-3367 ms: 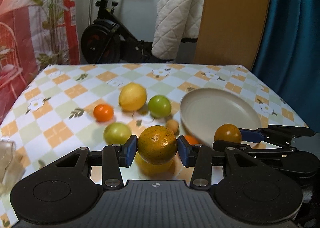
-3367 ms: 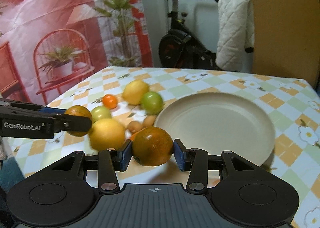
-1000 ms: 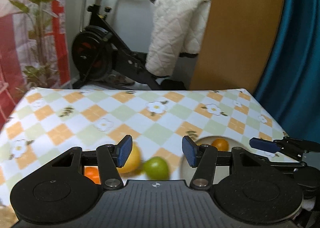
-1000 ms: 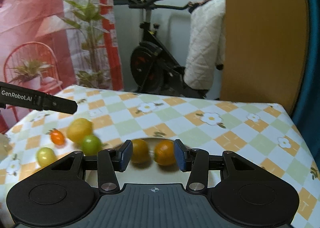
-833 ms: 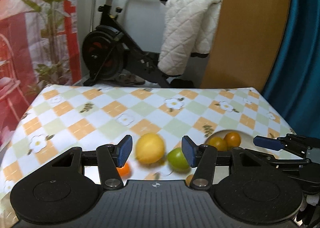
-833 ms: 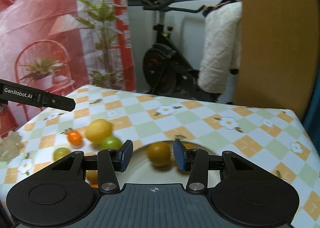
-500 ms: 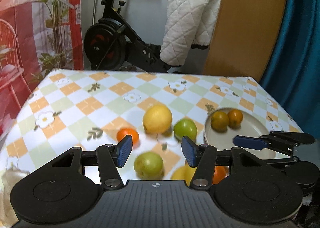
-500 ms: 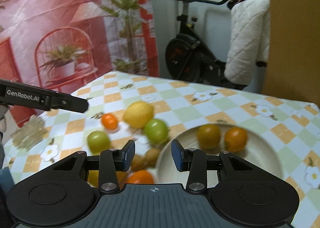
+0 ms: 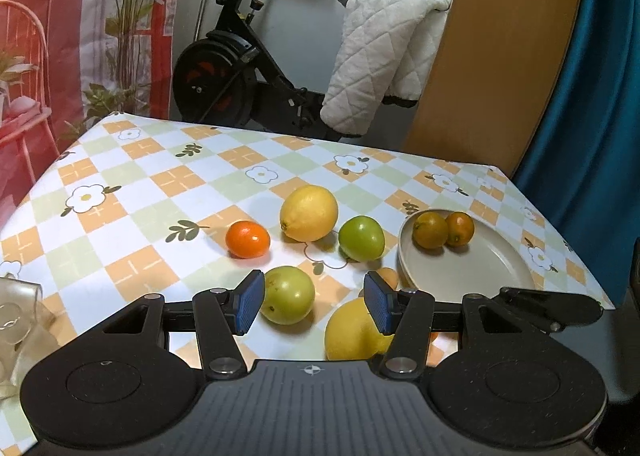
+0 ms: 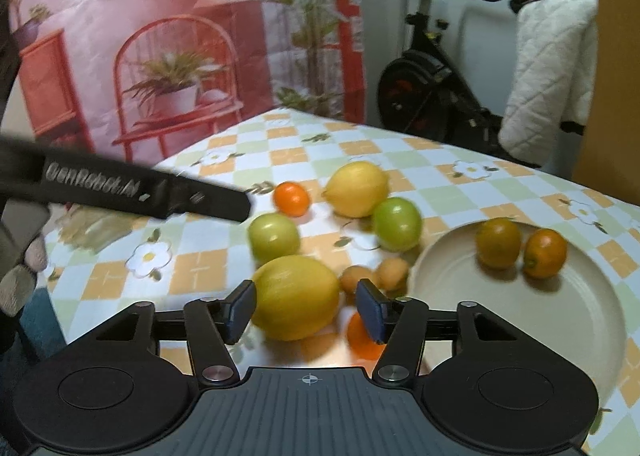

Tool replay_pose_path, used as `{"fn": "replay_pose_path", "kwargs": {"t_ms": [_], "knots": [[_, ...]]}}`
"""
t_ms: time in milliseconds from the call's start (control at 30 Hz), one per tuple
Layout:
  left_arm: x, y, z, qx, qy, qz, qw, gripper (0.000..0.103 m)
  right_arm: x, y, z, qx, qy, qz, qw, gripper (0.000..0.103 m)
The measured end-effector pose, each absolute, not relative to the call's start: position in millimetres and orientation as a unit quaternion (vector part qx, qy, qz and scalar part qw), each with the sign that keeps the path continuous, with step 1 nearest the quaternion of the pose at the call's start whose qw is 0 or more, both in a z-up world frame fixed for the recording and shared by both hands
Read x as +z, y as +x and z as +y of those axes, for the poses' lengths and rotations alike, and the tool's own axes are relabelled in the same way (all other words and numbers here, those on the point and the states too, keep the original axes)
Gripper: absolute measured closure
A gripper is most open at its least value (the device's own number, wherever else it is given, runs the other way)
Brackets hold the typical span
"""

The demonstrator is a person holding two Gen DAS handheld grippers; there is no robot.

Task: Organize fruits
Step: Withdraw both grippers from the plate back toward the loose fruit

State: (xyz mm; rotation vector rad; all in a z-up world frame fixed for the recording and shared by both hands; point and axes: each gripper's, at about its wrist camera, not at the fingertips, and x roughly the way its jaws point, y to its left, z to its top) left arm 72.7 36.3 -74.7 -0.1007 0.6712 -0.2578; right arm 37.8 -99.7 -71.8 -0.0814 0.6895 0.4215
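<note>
The beige plate point(image 9: 492, 268) at the right holds two dark oranges point(image 9: 430, 230). Loose on the checked cloth lie a far lemon point(image 9: 309, 212), a small orange point(image 9: 247, 239), a green fruit point(image 9: 361, 238) and a yellow-green fruit point(image 9: 288, 300). My left gripper point(image 9: 314, 302) is open, with the yellow-green fruit between its pads but unpressed. In the right wrist view the right gripper point(image 10: 306, 310) hovers around a big lemon point(image 10: 296, 296), its jaws opening and not pressing on it. An orange point(image 10: 362, 336) and two small kumquats point(image 10: 356, 278) sit by its right pad. The plate point(image 10: 520, 316) lies to the right.
An exercise bike point(image 9: 240, 68) with a white quilted cloth point(image 9: 380, 56) stands beyond the table's far edge, beside a wooden panel point(image 9: 500, 56) and a blue curtain point(image 9: 592, 96). Crumpled clear plastic point(image 9: 16, 308) lies at the near left. The left gripper's finger point(image 10: 140, 192) crosses the right wrist view.
The two oranges that the grippers held earlier now lie on the plate. Both grippers drew back and down over the loose fruit. The right jaws narrowed, then widened.
</note>
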Motion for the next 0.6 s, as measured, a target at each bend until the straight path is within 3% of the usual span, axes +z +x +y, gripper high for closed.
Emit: {"fn": "replay_pose_path", "kwargs": {"t_ms": [600], "knots": [[-97,76,16,-0.173,-0.036,0.361,0.916,0.045,-91,54,-88,0.199,-0.043,0.359,0.911,0.046]]}}
